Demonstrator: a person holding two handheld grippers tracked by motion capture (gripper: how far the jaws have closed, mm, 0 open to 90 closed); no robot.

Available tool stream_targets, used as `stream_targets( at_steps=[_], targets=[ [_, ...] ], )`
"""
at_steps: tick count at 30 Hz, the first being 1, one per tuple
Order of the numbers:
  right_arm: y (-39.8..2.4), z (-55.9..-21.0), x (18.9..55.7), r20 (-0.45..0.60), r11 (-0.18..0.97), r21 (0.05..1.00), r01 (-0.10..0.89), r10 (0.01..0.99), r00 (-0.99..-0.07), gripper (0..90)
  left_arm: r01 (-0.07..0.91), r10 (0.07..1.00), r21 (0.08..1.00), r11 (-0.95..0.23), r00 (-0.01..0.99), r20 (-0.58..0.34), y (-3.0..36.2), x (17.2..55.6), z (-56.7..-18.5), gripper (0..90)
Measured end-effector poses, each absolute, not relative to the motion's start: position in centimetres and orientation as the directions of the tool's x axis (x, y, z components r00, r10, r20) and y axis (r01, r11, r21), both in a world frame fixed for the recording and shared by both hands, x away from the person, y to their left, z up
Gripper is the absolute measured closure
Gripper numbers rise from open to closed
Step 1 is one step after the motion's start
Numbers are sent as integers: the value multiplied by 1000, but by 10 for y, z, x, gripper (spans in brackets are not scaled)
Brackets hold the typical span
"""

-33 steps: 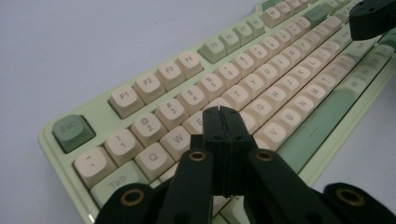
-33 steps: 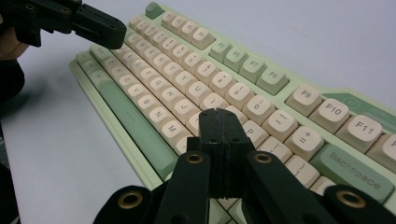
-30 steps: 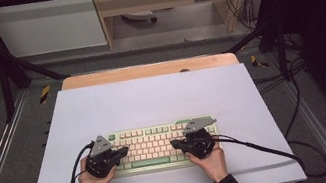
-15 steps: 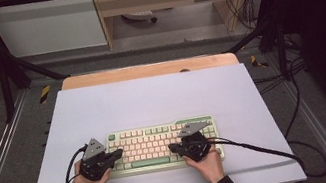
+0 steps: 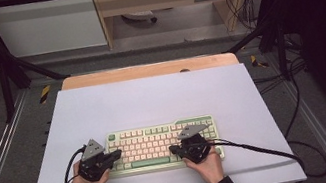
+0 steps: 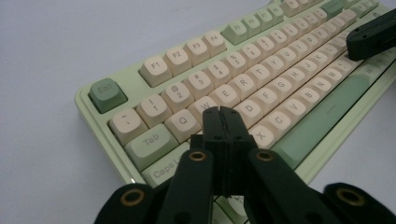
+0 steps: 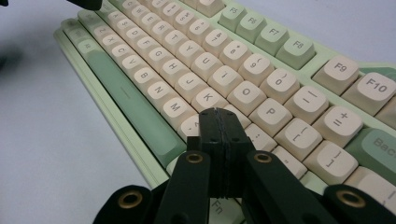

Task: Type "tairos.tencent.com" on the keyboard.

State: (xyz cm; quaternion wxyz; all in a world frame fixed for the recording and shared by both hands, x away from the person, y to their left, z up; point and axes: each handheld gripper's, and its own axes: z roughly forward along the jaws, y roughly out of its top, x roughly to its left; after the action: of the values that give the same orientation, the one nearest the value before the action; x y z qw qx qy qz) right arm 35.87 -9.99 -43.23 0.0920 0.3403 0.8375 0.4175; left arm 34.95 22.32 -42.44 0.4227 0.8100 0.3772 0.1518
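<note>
A green and cream keyboard (image 5: 163, 145) lies flat on the pale mat (image 5: 152, 98) that covers the desk, at the near middle of the mat, its long side running left to right. A strip of the wooden desk (image 5: 147, 70) shows along the mat's far edge.

The left hand-held gripper (image 5: 117, 154) sits at the keyboard's left end, held in the person's left hand (image 5: 87, 182), and points right across the keys. Its jaws are pressed together with nothing between them. In the left gripper view the joined tips (image 6: 223, 114) stand over the left part of the letter block, about where the W, S and D keys meet; whether they touch a key cannot be told. The Esc key (image 6: 107, 93) is at the far left corner of the keyboard (image 6: 261, 79) in that view, and the tip of the other gripper shows at the upper right, above the keys.

The right hand-held gripper (image 5: 173, 149) sits toward the keyboard's right end, held in the right hand (image 5: 207, 161), and points left. Its jaws are also pressed together and empty. In the right gripper view the tips (image 7: 218, 116) stand over the keys just near of K and L; contact cannot be told. The long green space bar (image 7: 128, 93) runs along the near edge of the keyboard (image 7: 261, 70) to the left of the tips.

A black cable trails from each gripper: the left one loops beside the left wrist, the right one runs off across the mat to the right.
</note>
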Motion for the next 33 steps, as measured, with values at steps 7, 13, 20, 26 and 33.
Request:
stream_targets(
  at_steps=[7,13,20,26,33],
  targets=[
    [-99,-435,358,120,429,758,491,648,-752,900,482,740,801,-356,668,-73,223,349,-424,900],
    [-101,-431,358,123,420,766,486,646,-753,900,480,739,804,-352,669,-75,223,349,-423,900],
    [-105,-423,359,123,404,780,478,650,-750,900,473,732,805,-358,678,-72,218,348,-422,900],
    [-109,-419,359,119,398,786,474,654,-747,900,466,722,802,-374,689,-64,211,347,-422,900],
    [-116,-418,359,132,379,791,481,662,-738,900,459,709,799,-389,703,-59,200,347,-422,900]
  ],
)
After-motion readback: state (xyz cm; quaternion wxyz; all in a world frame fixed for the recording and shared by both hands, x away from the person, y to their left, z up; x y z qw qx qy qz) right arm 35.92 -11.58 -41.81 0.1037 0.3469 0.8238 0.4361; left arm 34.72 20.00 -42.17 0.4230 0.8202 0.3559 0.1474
